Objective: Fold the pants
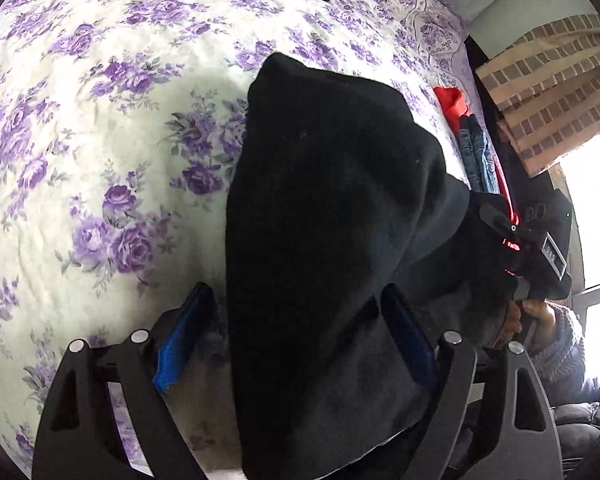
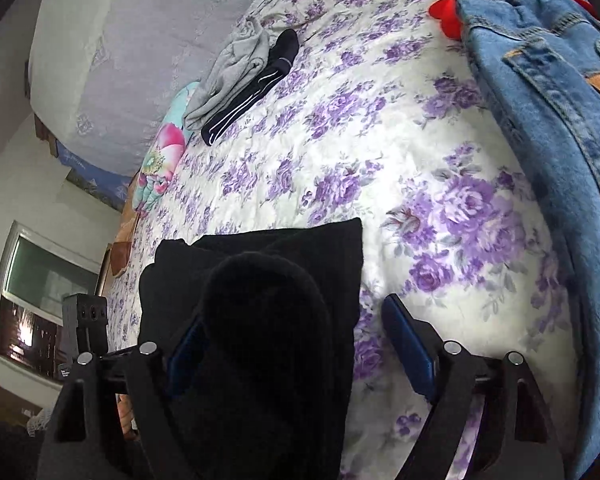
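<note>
The black pants (image 1: 332, 208) lie bunched in a thick fold on the purple-flowered bedspread (image 1: 100, 120). My left gripper (image 1: 296, 292) stands wide over them. The cloth runs between its blue pads (image 1: 180, 344), and a strip of bedspread shows beside the left one. In the right wrist view the black pants (image 2: 260, 280) rise as a rounded hump inside my right gripper (image 2: 296, 312). Its left pad is against the cloth and its right pad (image 2: 408, 344) stands clear over the bedspread (image 2: 380, 140). The right gripper's body (image 1: 540, 248) and a hand show at the right edge of the left wrist view.
Blue jeans (image 2: 540, 100) and a red garment (image 2: 448, 12) lie on the bed's right side. Folded dark striped pants (image 2: 252, 80) and a grey garment (image 2: 236, 68) rest at the far side, by a flowered pillow (image 2: 160, 160). A brick-patterned curtain (image 1: 548, 80) hangs beyond the bed.
</note>
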Tool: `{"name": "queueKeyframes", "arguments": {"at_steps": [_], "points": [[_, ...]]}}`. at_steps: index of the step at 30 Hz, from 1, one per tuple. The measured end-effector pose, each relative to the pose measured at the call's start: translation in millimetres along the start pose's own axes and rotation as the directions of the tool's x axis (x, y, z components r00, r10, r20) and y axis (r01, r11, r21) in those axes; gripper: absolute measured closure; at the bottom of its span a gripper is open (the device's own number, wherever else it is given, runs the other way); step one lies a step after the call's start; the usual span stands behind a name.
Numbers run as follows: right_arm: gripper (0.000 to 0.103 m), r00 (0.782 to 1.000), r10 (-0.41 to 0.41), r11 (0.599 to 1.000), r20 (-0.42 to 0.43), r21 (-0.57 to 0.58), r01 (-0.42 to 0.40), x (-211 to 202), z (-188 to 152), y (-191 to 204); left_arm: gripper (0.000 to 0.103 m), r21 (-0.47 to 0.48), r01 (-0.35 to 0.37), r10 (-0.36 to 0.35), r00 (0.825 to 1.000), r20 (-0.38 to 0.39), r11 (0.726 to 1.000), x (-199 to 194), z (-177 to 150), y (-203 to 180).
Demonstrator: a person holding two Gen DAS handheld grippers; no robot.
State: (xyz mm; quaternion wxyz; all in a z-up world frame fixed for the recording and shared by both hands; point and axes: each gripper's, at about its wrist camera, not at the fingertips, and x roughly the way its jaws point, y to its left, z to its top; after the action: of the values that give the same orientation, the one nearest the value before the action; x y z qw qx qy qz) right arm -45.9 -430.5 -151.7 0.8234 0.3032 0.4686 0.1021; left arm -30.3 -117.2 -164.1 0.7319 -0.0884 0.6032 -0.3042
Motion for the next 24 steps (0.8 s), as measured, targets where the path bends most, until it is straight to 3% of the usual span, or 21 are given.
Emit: {"name": "queueKeyframes", "arguments": {"at_steps": [2, 6, 10, 18, 24], "points": [[0.051, 0.999, 0.028, 0.999, -0.03, -0.019, -0.029, 9, 2, 0, 0.025, -0.003, -0.018, 0.018, 1.0, 0.004, 1.0, 1, 4, -4], [0.072, 0.997, 0.056, 0.998, -0.06, 0.002, -0.056, 14, 1, -1, 0.053, -0.011, 0.032, -0.032, 0.999, 0.016, 0.999, 4, 4, -7], [0.076, 0.998, 0.041, 0.999, -0.056, 0.015, -0.04, 8, -2, 3, 0.076, 0.013, 0.047, -0.048, 0.997, 0.054, 0.999, 0, 7, -15], [0.078, 1.0, 0.02, 0.992, -0.018, -0.121, -0.022, -21, 29, 56, 0.081, 0.097, 0.037, -0.052, 0.986, 0.155, 0.995, -44, 48, -50], [0.078, 0.994, 0.088, 0.972, 0.066, -0.223, -0.071, -19, 127, 99, 0.081, 0.187, -0.029, -0.023, 0.962, 0.271, 0.982, -96, 149, -61]]}}
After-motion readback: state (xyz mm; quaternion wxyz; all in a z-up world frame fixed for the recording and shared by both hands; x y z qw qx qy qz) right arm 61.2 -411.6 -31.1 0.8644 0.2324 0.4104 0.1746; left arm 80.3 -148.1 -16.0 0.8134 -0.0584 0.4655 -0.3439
